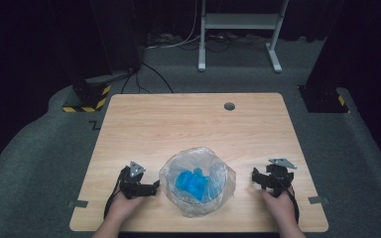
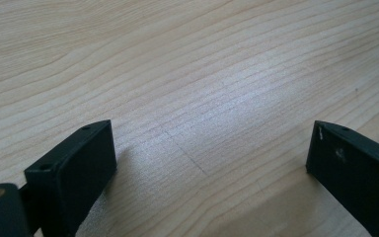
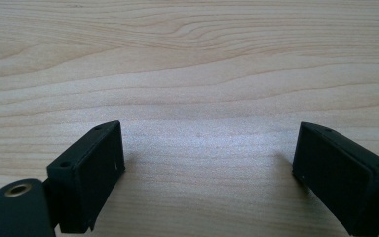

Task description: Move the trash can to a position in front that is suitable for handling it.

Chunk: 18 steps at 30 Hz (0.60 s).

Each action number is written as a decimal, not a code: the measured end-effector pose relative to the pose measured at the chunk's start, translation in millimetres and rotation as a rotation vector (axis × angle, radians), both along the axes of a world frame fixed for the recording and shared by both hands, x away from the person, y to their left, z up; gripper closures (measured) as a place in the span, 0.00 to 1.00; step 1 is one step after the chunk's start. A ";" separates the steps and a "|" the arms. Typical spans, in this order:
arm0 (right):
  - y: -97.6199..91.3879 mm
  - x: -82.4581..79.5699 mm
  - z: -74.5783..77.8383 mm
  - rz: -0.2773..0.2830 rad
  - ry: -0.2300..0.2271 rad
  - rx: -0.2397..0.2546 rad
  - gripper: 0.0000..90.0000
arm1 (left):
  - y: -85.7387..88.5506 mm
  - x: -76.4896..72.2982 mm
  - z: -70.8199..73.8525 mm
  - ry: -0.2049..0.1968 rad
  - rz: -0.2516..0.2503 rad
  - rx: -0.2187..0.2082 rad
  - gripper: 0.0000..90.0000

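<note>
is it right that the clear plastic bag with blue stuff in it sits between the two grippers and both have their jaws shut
Not quite. The clear plastic bag with crumpled blue material does sit between the left gripper and right gripper, but each gripper view shows the jaws open over bare wooden table.

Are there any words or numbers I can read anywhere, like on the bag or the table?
None: no readable text anywhere.
The clear plastic bag with blue stuff inside bears no print.
The wooden table shows only grain.
The yellow-and-black hazard stripes on the floor stand are a pattern, not words.
</note>
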State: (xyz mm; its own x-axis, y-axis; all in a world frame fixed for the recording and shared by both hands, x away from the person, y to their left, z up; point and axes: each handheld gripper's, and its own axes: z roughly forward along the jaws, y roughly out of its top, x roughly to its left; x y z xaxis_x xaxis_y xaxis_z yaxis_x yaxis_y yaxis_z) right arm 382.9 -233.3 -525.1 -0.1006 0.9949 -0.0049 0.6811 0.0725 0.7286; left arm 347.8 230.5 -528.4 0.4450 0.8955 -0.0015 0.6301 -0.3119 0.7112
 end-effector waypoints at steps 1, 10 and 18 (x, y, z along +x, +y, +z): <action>-0.1 0.5 -0.1 0.006 -0.001 0.000 0.13 | -0.3 0.4 -0.1 0.002 0.001 -0.003 0.05; -0.9 1.7 0.0 0.024 0.000 -0.005 0.13 | -0.4 0.1 -0.1 0.002 0.006 -0.001 0.04; 0.6 -1.2 4.9 0.066 0.024 0.015 0.15 | 5.7 -3.0 5.1 0.031 0.027 -0.028 0.06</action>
State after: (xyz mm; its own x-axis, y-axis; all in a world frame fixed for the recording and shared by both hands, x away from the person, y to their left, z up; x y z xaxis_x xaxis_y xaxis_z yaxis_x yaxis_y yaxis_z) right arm 381.7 -232.7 -520.2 -0.1661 0.9860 0.0130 0.6925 0.1072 0.7134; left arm 344.7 236.2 -523.3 0.4202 0.9065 -0.0402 0.6601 -0.2750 0.6990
